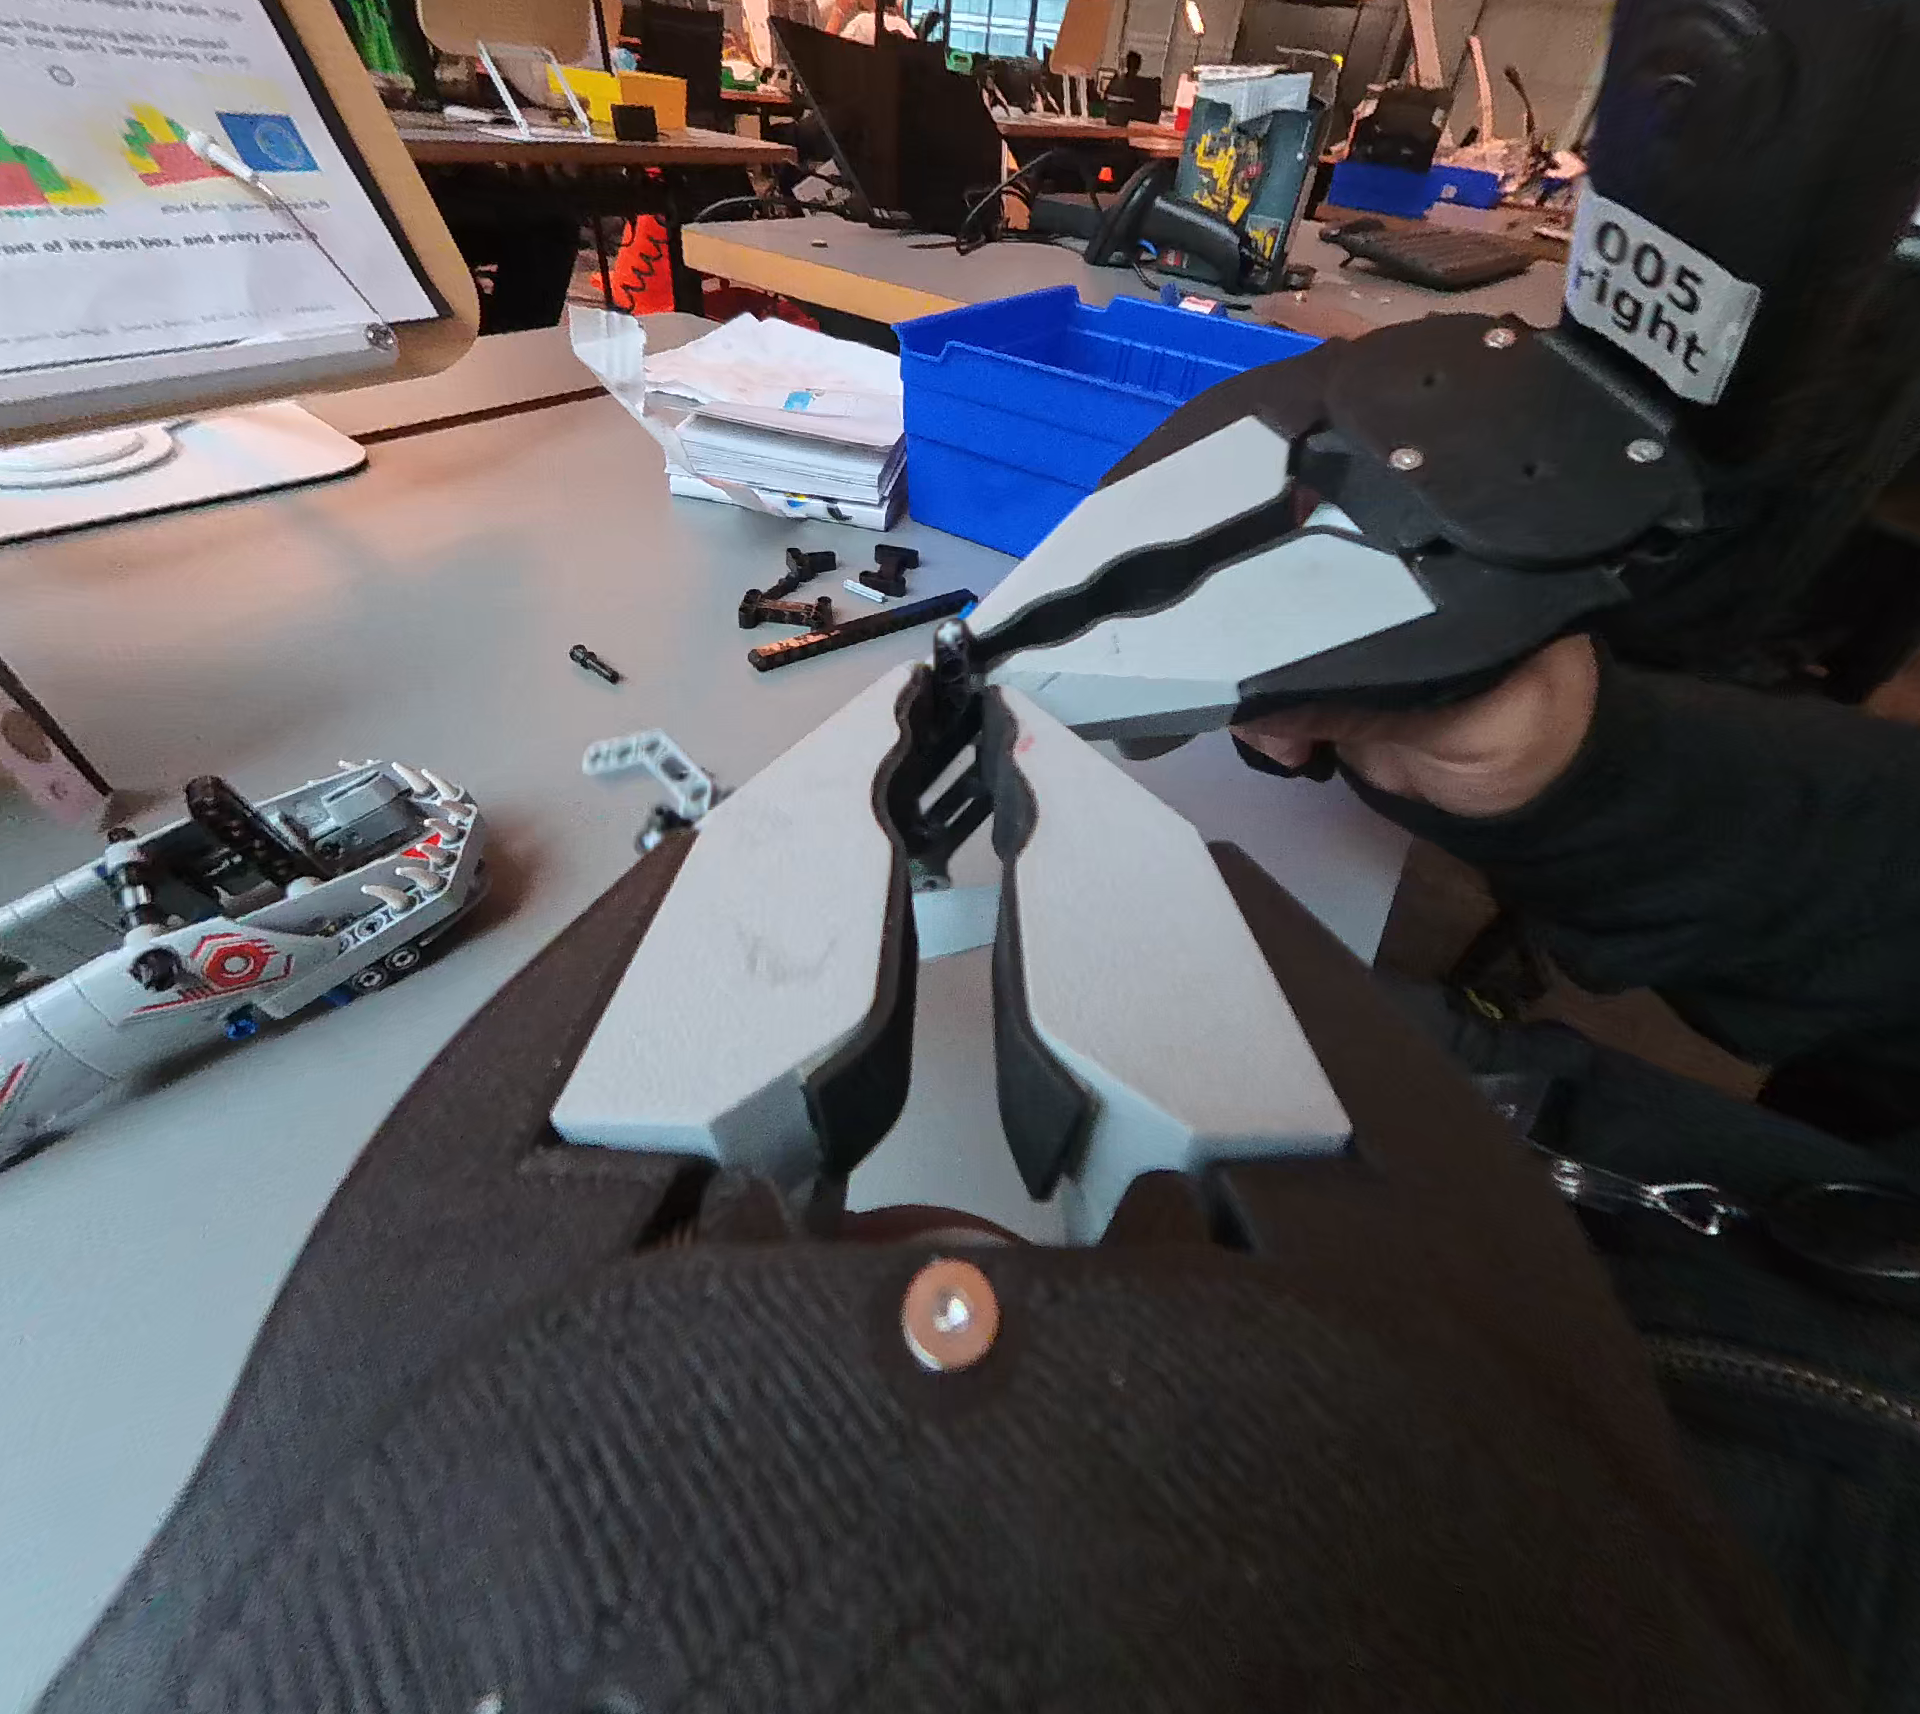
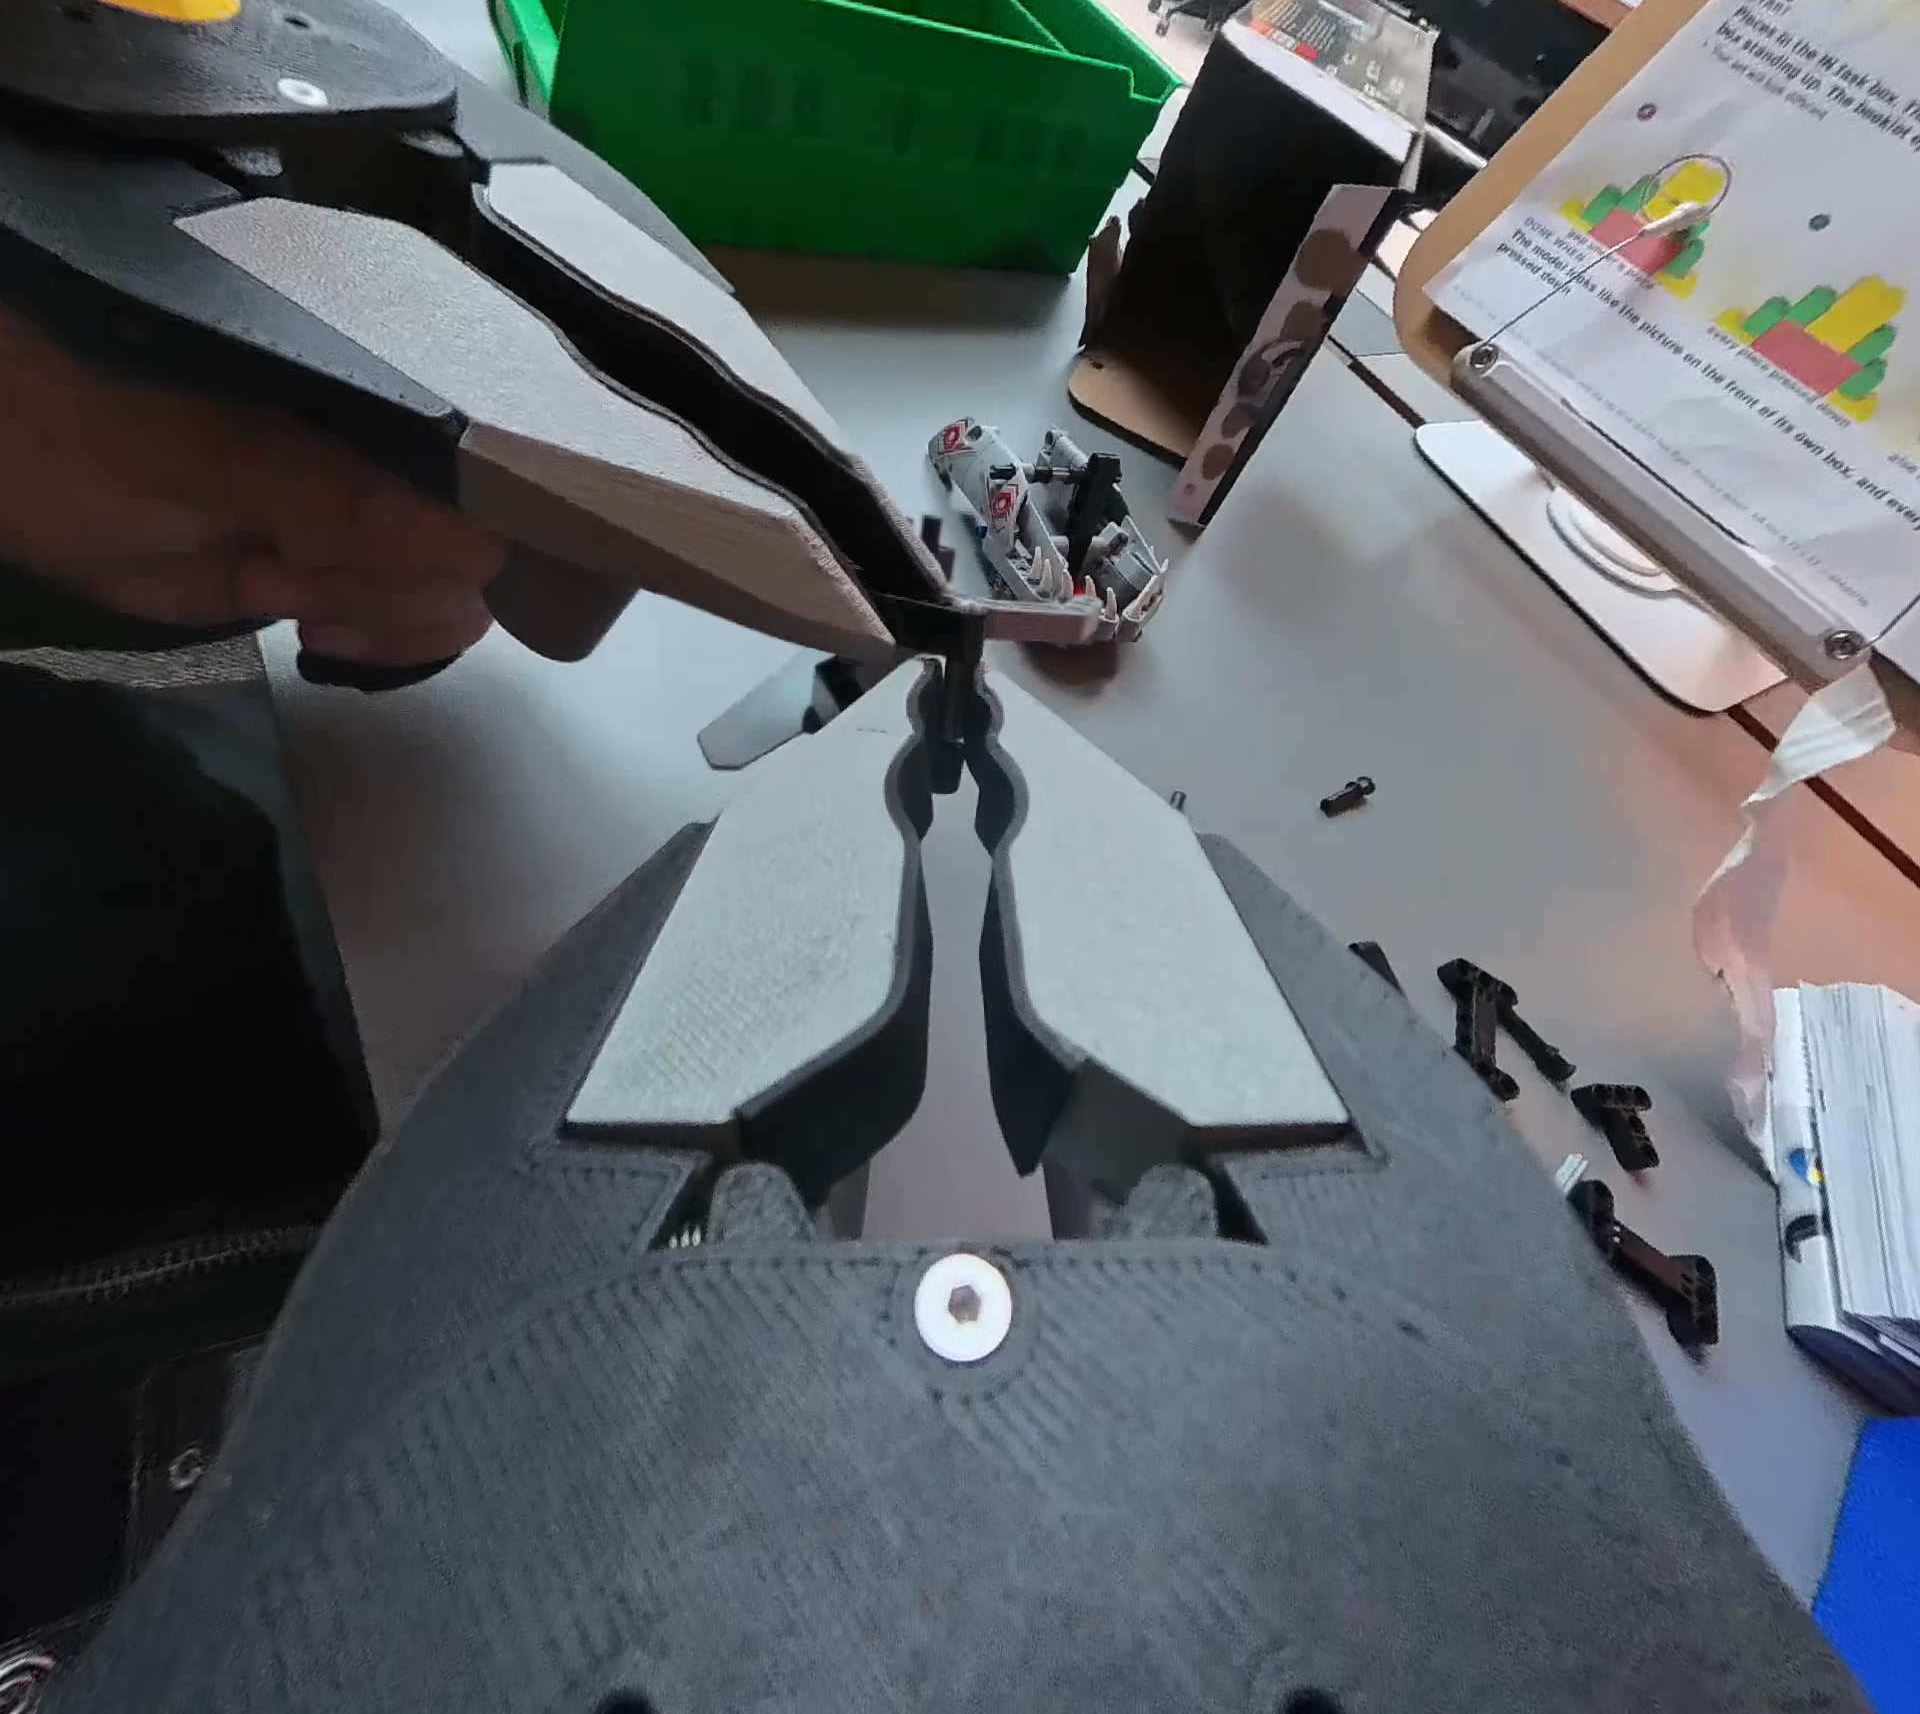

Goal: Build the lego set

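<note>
My left gripper (image 1: 951, 698) is shut on a black lego beam piece (image 1: 940, 781), held above the table. My right gripper (image 2: 951, 688) is shut on a small black pin (image 2: 948, 734), and its tip meets the left gripper's tip. In the left wrist view the right gripper (image 1: 971, 641) comes in from the right with the pin (image 1: 951, 648) against the top of the beam. In the right wrist view the left gripper (image 2: 930, 615) comes in from the left. The grey and white lego car (image 1: 239, 926) lies on the table; it also shows in the right wrist view (image 2: 1049, 521).
Loose black beams (image 1: 821, 604) (image 2: 1507, 1030), a stray black pin (image 1: 594, 665) (image 2: 1348, 797) and a white piece (image 1: 649, 760) lie on the table. A blue bin (image 1: 1039, 407), a green bin (image 2: 821, 106), a booklet stack (image 1: 790, 438), a cardboard box (image 2: 1247, 241) and an instruction stand (image 1: 156, 106) surround them.
</note>
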`<state>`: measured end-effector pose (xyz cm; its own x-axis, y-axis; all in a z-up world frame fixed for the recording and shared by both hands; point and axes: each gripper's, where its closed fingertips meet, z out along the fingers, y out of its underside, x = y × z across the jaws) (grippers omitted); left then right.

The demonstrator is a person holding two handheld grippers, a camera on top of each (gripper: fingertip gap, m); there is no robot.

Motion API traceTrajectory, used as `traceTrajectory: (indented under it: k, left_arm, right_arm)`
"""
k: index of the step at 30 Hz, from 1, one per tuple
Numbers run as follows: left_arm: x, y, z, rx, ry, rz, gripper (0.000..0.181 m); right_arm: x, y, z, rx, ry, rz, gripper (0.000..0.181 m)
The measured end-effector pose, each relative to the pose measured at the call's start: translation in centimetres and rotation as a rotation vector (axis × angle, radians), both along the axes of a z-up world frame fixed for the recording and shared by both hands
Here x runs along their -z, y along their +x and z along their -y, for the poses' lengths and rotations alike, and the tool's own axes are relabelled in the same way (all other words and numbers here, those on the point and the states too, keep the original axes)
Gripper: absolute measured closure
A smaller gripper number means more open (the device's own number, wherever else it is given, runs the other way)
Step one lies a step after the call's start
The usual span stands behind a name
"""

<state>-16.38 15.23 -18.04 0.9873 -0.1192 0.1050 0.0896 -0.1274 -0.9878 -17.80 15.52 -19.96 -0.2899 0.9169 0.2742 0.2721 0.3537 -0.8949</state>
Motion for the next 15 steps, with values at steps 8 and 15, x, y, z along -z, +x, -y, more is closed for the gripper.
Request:
traceTrajectory:
  k: [8,15]
  left_arm:
    - [-0.5,-0.5,0.2,0.044,0.011,0.162,0.181]
    - [-4.8,-4.0,2.5,0.111,-0.02,0.077,0.181]
  right_arm:
    - [1.2,0.2,-1.3,0.052,0.119,0.036,0.18]
    - [0.3,-0.9,-1.6,0.036,-0.037,0.026,0.181]
